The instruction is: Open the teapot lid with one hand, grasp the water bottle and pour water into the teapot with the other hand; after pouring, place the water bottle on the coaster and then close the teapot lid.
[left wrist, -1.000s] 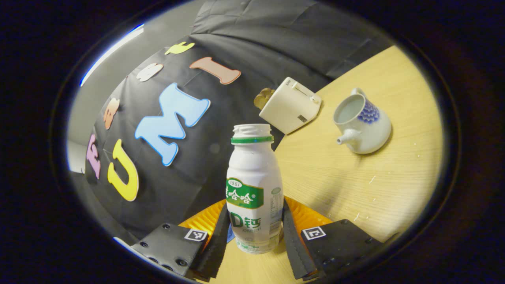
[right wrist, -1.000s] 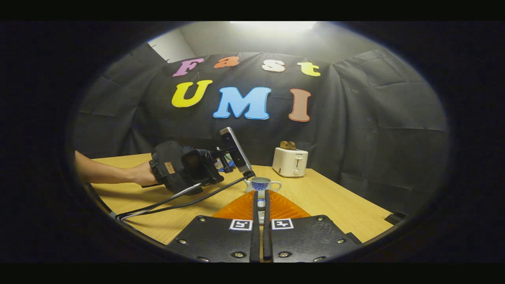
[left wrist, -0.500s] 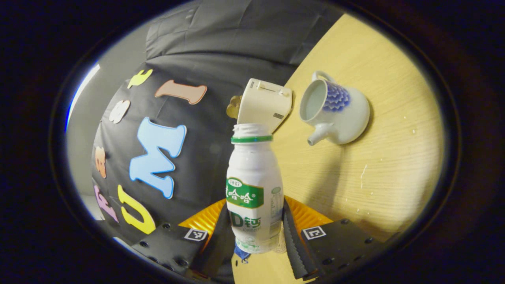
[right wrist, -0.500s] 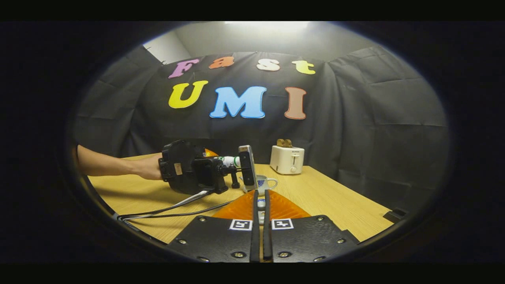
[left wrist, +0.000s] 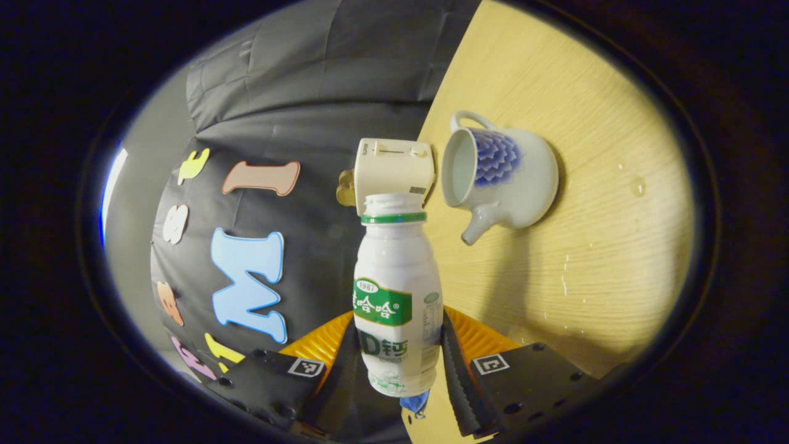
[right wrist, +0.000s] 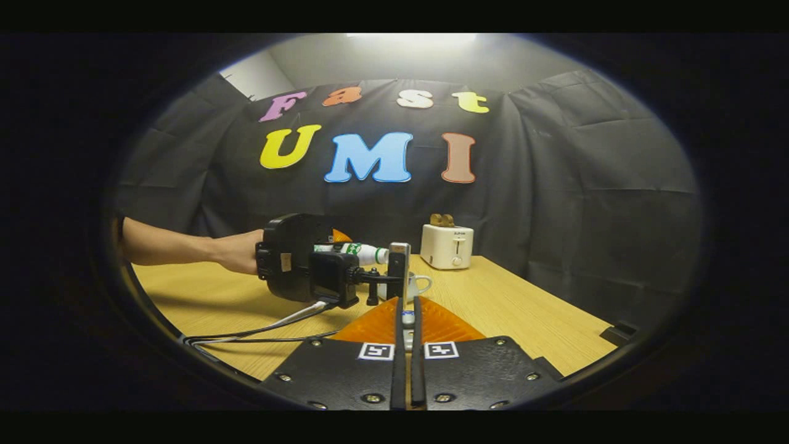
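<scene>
Wooden table (right wrist: 524, 314), pale grain, runs across the booth; in the left gripper view its surface (left wrist: 592, 203) appears tilted steeply and carries scattered water drops (left wrist: 637, 185), one bigger bead near the right side plus a thin trail of small ones lower down. White toaster (right wrist: 447, 246) stands upright at the back of the table, close to the wall, with brown toast (right wrist: 440, 219) sticking out of the top slots. In the left gripper view the toaster (left wrist: 388, 164) shows its lever-and-knob side, toast (left wrist: 345, 188) poking out to its left. Black cables (right wrist: 246, 333) lie on the table at the left front. Grey wall above the cloth, bright ceiling light (right wrist: 410, 38).
</scene>
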